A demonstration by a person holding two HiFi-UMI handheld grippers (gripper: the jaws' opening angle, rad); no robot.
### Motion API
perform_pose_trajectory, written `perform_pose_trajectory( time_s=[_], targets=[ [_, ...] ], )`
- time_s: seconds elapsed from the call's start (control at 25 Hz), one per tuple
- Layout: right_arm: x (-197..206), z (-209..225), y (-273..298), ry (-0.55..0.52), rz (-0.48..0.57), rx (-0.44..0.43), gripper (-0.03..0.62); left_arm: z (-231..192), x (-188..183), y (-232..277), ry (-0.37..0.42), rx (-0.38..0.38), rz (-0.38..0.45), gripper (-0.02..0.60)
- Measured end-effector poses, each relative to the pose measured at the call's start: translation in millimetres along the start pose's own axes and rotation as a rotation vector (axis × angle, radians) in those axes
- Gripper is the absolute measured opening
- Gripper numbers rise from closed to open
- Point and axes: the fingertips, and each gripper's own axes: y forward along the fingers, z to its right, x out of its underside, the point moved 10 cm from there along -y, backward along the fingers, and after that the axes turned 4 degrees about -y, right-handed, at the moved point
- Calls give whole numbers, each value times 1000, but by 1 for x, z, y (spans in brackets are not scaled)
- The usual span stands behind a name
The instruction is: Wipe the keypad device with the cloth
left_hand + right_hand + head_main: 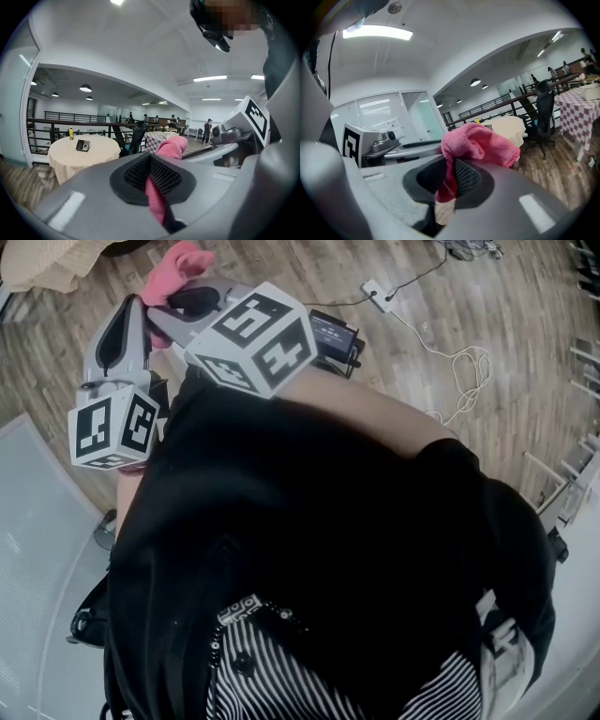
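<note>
Cloth [171,146] in jaws; presumably keypad [83,145] beyond

A round table [101,150] under a pale checked covering carried a dark keypad device [83,145] near its middle and a small yellow bottle [71,133] toward its far edge, while the wooden floor [525,296] bore a white power strip [378,293] and its looping white cable [464,371].
</note>
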Motion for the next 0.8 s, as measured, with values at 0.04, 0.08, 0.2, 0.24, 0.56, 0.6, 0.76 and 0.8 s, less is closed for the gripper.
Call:
perform_pose_trajectory(
  time_s=[0.04,0.08,0.2,0.24,0.56,0.6,0.76,0.8],
  targets=[
    [-2,3,4,0,3,14,44,-5,-2,6,3,12,-4,-5],
    [-5,7,9,-2,8,27,44,-11,-4,12,5,24,-7,-5],
    [-16,20,31,-9,16,61,44,-35,-11,33,1,60,-11,-5],
    [-19,24,40,-11,16,69,44,-45,-13,40,0,68,-14,-5],
    [-44,40,129,-28,5,94,44,-136,-24,75,-3,105,-15,-5],
    [-49,41,140,-29,4,99,44,-148,-29,79,-2,109,-14,-5],
    [-67,48,178,-13,-3,127,44,-189,-43,98,-4,142,-22,-5],
    [-71,49,186,-11,-5,132,44,-199,-44,101,-5,150,-23,-5]
  ],
)
